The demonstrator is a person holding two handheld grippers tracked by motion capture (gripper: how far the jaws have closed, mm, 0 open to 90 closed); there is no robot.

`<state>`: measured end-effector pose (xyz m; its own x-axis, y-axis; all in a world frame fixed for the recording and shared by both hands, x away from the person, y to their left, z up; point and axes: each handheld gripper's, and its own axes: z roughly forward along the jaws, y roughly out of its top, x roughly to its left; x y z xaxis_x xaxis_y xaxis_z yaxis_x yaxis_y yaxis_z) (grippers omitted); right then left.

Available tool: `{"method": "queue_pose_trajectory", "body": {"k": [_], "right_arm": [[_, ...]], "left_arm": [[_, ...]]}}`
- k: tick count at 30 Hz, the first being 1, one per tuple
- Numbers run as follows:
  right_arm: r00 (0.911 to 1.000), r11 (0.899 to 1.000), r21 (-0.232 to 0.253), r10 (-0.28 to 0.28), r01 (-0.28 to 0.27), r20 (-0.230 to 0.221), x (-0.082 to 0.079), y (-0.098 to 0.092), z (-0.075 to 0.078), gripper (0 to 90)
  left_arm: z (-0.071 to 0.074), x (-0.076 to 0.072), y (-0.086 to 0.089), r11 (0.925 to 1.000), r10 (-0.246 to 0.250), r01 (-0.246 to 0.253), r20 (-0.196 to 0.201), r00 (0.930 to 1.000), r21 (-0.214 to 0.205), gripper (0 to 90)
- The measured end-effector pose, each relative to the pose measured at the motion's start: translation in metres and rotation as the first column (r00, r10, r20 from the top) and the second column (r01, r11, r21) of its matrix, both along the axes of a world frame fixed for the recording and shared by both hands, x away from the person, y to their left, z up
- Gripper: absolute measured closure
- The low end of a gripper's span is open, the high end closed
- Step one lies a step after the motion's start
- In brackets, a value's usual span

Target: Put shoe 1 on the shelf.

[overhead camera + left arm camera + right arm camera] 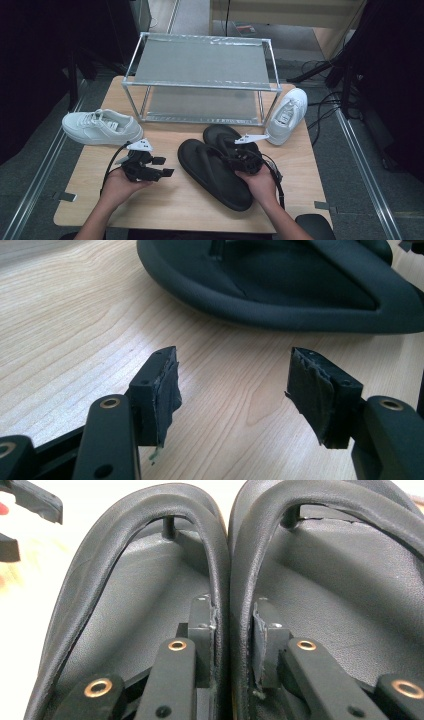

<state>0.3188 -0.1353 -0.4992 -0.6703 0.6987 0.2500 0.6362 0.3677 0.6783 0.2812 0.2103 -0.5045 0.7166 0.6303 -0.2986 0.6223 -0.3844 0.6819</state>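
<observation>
Nearest the high camera, the person's two forearms come in over the front edge of the wooden table (165,200), each hand holding a gripper. At the left, the left gripper (167,166) lies low over bare wood with its jaws spread apart and nothing between them; in its own view the two taped pads (167,390) stand wide, with the side of a black sandal just beyond them. To its right lie the two black sandals side by side, touching along their inner edges: the left sandal (212,172) runs from the table's middle towards the front, and the right sandal (222,135) sits a little farther back, partly covered by the hand. The right gripper (239,155) is clamped on both at once: in its own view (234,640) one jaw is inside each sandal and the pads squeeze the two inner straps (220,580) together. Farther back, a white sneaker (102,127) lies on its sole at the table's left, a two-shelf metal rack (200,62) stands at the back middle, and a second white sneaker (287,115) rests at the right, just beside the rack's front right leg.
</observation>
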Motion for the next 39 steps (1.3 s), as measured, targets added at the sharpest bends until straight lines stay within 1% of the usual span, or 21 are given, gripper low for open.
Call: {"method": "queue_pose_trajectory", "body": {"k": [3,5,9,15,18,20,22,23,26,27,28,29,30,31,33,34,35,37,39], "right_arm": [[1.0000,1.000,0.010,0.002,-0.002,-0.002,0.001,0.001,0.002,75.9],[1.0000,1.000,0.023,0.007,-0.007,-0.005,0.005,0.003,0.004,75.9],[0.9998,0.999,0.034,0.010,-0.010,0.016,0.014,0.007,0.009,75.9],[0.9995,0.998,0.053,-0.023,0.022,0.022,0.028,0.015,0.012,75.8],[0.9982,0.998,0.056,-0.037,0.034,0.047,0.036,0.020,0.014,75.7],[0.9966,0.998,0.046,-0.051,0.048,0.065,0.041,0.023,0.014,75.7],[0.9960,0.997,0.050,-0.063,0.060,0.064,0.047,0.026,0.014,75.7],[0.9951,0.997,0.050,-0.067,0.063,0.073,0.050,0.027,0.014,75.7],[0.9931,0.994,0.063,-0.092,0.088,0.073,0.062,0.030,0.013,75.8],[0.9919,0.992,0.075,-0.106,0.101,0.070,0.067,0.031,0.012,75.7],[0.9919,0.992,0.075,-0.106,0.101,0.070,0.067,0.031,0.012,75.7],[0.9895,0.989,0.085,-0.127,0.121,0.069,0.074,0.034,0.010,75.8],[0.9884,0.987,0.093,-0.137,0.131,0.066,0.078,0.035,0.009,75.8],[0.9868,0.984,0.099,-0.152,0.146,0.056,0.081,0.036,0.008,75.8],[0.9855,0.983,0.100,-0.158,0.152,0.061,0.084,0.037,0.007,75.8],[0.9821,0.978,0.111,-0.183,0.177,0.046,0.091,0.040,0.005,75.8],[0.9810,0.976,0.120,-0.188,0.181,0.047,0.094,0.041,0.005,75.8],[0.9772,0.972,0.122,-0.208,0.202,0.040,0.099,0.044,0.004,75.8],[0.9739,0.968,0.126,-0.223,0.216,0.044,0.104,0.047,0.003,75.8]], "left_arm": [[0.000,0.000,0.000,1.0000,-0.002,0.002,0.002,1.0000,0.000,37.6],[0.000,0.000,-0.001,1.0000,-0.005,0.005,0.002,1.0000,0.002,37.5],[0.000,0.000,-0.001,1.0000,-0.003,0.003,0.001,1.0000,-0.002,37.5],[0.000,0.000,-0.001,1.0000,-0.006,0.006,-0.001,1.0000,-0.004,37.5],[0.000,-0.001,-0.002,1.0000,-0.006,0.006,-0.003,1.0000,-0.005,37.5],[0.001,-0.001,-0.003,0.9999,-0.014,0.014,-0.006,0.9999,-0.008,37.8],[0.001,-0.001,-0.004,0.9997,-0.024,0.024,0.001,0.9997,-0.002,37.9],[0.001,-0.001,-0.004,0.9997,-0.026,0.026,-0.001,0.9997,-0.005,37.9],[0.001,-0.001,-0.005,0.9996,-0.028,0.028,-0.004,0.9996,-0.010,38.0],[0.001,-0.001,-0.005,0.9996,-0.026,0.026,-0.004,0.9996,-0.012,38.0],[0.001,-0.001,-0.005,0.9996,-0.026,0.026,-0.004,0.9996,-0.012,37.9],[0.001,-0.001,-0.005,0.9995,-0.028,0.028,-0.004,0.9996,-0.014,38.0],[0.001,-0.001,-0.005,0.9995,-0.029,0.029,-0.005,0.9996,-0.015,38.0],[0.001,-0.001,-0.005,0.9995,-0.028,0.028,-0.005,0.9996,-0.016,38.0],[0.001,-0.001,-0.006,0.9994,-0.031,0.031,-0.005,0.9995,-0.014,38.0],[0.001,-0.001,-0.006,0.9993,-0.036,0.036,-0.004,0.9994,-0.015,38.0],[0.001,-0.001,-0.006,0.9993,-0.036,0.036,-0.004,0.9994,-0.015,38.0],[0.002,-0.001,-0.007,0.9992,-0.035,0.035,-0.005,0.9994,-0.017,38.0],[0.002,-0.001,-0.008,0.9992,-0.038,0.038,-0.004,0.9993,-0.016,38.0]]}}
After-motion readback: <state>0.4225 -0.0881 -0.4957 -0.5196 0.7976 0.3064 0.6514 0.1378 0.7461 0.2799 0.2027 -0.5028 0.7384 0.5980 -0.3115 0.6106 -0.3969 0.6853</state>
